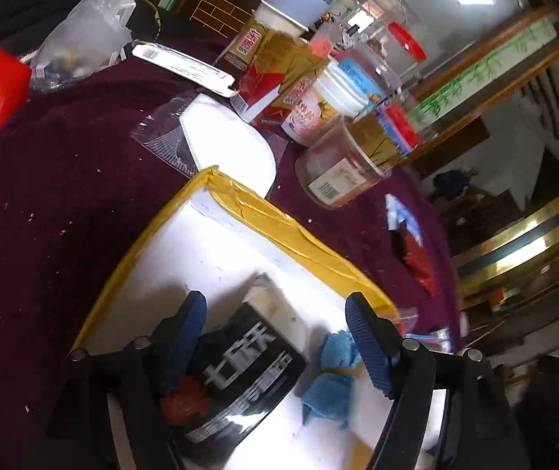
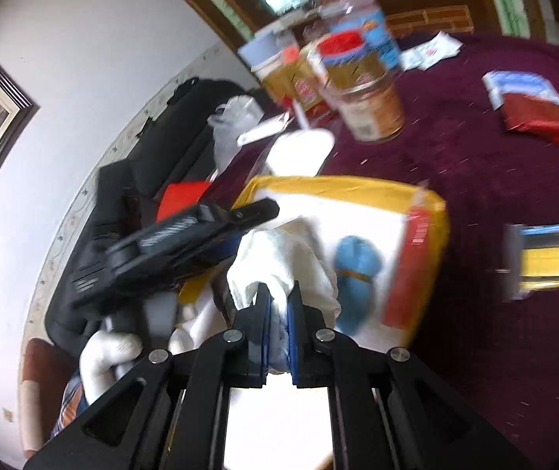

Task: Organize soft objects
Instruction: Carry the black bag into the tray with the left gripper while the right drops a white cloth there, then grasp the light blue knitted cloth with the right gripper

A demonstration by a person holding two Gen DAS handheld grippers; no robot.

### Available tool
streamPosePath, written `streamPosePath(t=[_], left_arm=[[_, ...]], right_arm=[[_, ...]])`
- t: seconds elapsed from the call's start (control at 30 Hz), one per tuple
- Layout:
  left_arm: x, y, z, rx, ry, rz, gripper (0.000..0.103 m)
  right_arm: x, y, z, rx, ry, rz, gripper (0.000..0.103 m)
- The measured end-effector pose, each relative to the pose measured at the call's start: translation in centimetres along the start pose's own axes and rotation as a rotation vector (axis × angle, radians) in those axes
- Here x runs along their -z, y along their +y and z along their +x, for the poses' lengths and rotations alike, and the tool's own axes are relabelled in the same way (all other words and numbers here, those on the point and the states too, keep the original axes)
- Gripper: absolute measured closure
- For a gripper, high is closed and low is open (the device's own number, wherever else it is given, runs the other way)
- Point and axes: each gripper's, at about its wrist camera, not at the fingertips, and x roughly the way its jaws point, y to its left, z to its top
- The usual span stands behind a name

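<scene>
A white foam box with yellow-taped rim (image 1: 279, 219) sits on the dark red tablecloth; it also shows in the right wrist view (image 2: 342, 186). Inside lie a blue soft cloth bundle (image 1: 332, 376) (image 2: 356, 270) and a black packet with white characters (image 1: 240, 376). My left gripper (image 1: 275, 344) is open above the box, its jaws on either side of the packet. My right gripper (image 2: 278, 303) is shut on a white cloth (image 2: 283, 250) and holds it over the box, beside the blue bundle. The left gripper (image 2: 185, 235) shows over the box's left edge.
Jars, tins and red-gold cartons (image 1: 318, 90) crowd the table behind the box. A white plate (image 1: 232, 141), a clear plastic bag (image 1: 83, 35) and a red packet (image 1: 416, 262) lie around it. A red and blue packet (image 2: 534, 109) lies at the right.
</scene>
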Motion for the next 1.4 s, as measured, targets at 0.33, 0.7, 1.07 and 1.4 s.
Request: streamPosePath(t=[0.33,0.7,1.07,1.4], left_arm=[[1.9,1.8,-6.2,0.064,-0.165,-0.024,0.017],[4.0,2.7,-5.0,0.039,-0.152,-0.028,0.013],[6.4,0.8,-6.3,-0.017,-0.166,0.048,0.013],[15.1,-7.9,-8.3,0.095,-0.093,0.26,0.013]], right_arm=[[-2.0,0.2,5.7,0.134,0.06,-0.005,0.096],[-3.1,1.2,7.9,0.254,0.063,-0.034,0.054],[0.2,0.1,-5.9,0.309,-0.183,-0.128,0.045],[6.7,-12.0,-19.2,0.477,-0.334,0.056,0.041]])
